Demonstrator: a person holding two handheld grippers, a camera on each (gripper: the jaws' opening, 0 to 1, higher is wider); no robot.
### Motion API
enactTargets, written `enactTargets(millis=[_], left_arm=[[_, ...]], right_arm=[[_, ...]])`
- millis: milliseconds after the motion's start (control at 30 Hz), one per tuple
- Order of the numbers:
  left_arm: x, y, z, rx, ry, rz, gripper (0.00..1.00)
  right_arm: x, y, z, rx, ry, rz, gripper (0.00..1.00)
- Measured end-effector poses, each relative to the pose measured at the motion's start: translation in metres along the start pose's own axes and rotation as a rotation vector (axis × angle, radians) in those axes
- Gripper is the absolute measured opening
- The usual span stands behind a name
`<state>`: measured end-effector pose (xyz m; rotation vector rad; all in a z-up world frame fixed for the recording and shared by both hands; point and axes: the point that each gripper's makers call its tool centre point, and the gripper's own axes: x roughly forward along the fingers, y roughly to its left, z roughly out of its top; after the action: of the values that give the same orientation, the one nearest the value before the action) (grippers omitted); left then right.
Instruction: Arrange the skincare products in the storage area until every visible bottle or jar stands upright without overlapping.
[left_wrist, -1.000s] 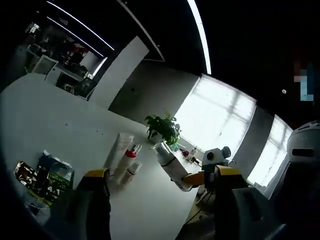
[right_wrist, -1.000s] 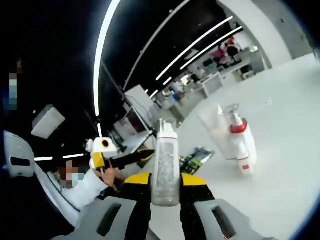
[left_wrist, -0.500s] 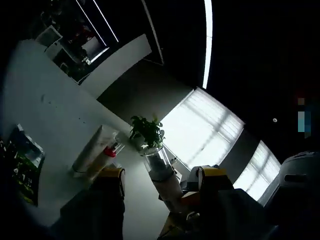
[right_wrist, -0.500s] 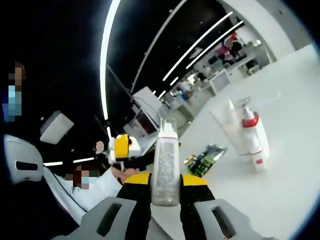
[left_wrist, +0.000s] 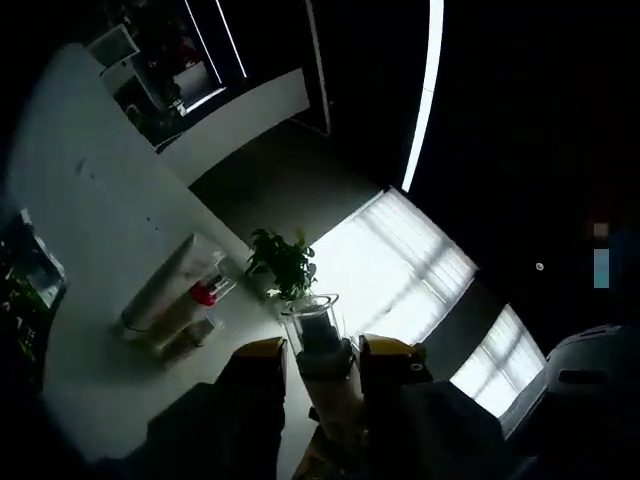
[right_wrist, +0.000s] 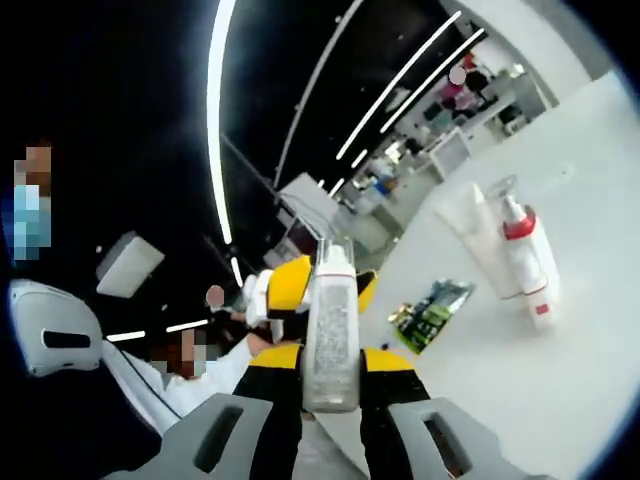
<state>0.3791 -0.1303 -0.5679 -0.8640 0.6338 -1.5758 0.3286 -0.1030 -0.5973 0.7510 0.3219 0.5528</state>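
Note:
A slim clear bottle (right_wrist: 329, 325) with a white cap stands upright between the jaws of my right gripper (right_wrist: 330, 365), which is shut on its lower body. My left gripper (left_wrist: 322, 352) comes in from the far side, and its yellow jaws sit against the same bottle's (left_wrist: 316, 335) top end. In the right gripper view the left gripper (right_wrist: 320, 285) flanks the bottle's neck. On the white table (right_wrist: 560, 390) stand a white tube (right_wrist: 478, 235) and a red-collared pump bottle (right_wrist: 527, 258), close together, the tube (left_wrist: 165, 290) and pump bottle (left_wrist: 203, 296) also showing in the left gripper view.
A green printed packet (right_wrist: 432, 313) lies flat on the table near the tube. A potted plant (left_wrist: 283, 262) stands at the table's far end by bright windows. A person's white sleeve (right_wrist: 195, 385) is behind the left gripper. Desks and shelves fill the background.
My left gripper's jaws have narrowed and closed in around the top of the bottle. The right gripper keeps holding the bottle upright; the view shifted slightly.

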Motion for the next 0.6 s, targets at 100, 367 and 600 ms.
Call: enactTargets(millis=[100,367,600], left_arm=[[-0.0002,-0.0002,0.0011,-0.001,0.0,-0.006,0.2],[0.0011,-0.0039,-0.0007,-0.012,0.012,-0.023,0.18],[0.0008,-0.0019,-0.0053,-0.02,0.037,-0.013,0.17]], right_arm=[[-0.0004,0.0021,0.0,0.025,-0.005,0.028,0.12],[-0.0015,0.0041,0.0001,0.089,-0.007,0.082,0.12],[-0.0006,0.0028,-0.0049,0.102,0.021,0.099,0.12]])
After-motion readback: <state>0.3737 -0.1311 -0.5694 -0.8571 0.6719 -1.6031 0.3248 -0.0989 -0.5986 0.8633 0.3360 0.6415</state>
